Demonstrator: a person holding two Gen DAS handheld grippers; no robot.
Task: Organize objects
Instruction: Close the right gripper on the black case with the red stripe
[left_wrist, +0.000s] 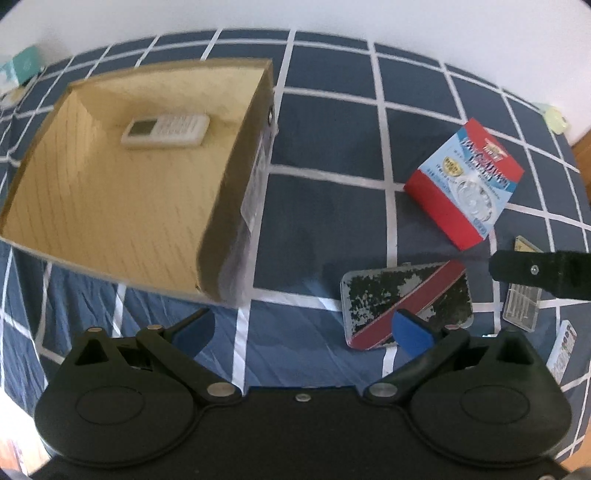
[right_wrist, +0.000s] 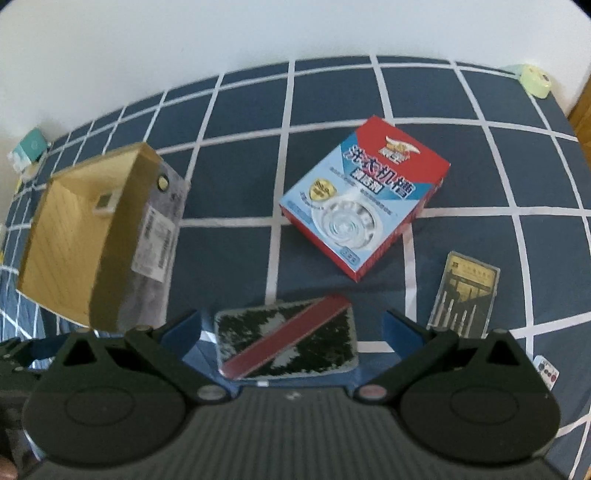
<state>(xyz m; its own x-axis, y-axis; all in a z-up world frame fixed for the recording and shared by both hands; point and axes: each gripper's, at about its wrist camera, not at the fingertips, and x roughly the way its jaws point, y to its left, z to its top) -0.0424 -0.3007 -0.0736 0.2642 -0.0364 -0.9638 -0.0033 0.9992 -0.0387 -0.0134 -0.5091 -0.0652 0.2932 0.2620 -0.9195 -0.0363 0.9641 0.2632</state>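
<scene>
On the bed (right_wrist: 236, 221), the worn tin (right_wrist: 288, 338) with a red diagonal stripe lies between the wide-spread fingers of the right gripper (right_wrist: 291, 332), untouched. The left gripper (left_wrist: 303, 328) gapes wide too, the tin (left_wrist: 406, 306) behind its right fingertip, the cardboard box (left_wrist: 110, 206) ahead left.

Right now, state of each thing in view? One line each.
cardboard box: open-topped, holds the remote.
remote: lying flat inside the box.
red and blue carton: closed, flat on the bedsheet.
worn tin: closed, flat, between the right gripper's open jaws.
tool case: closed, flat.
left gripper: open, empty.
right gripper: open.
</scene>
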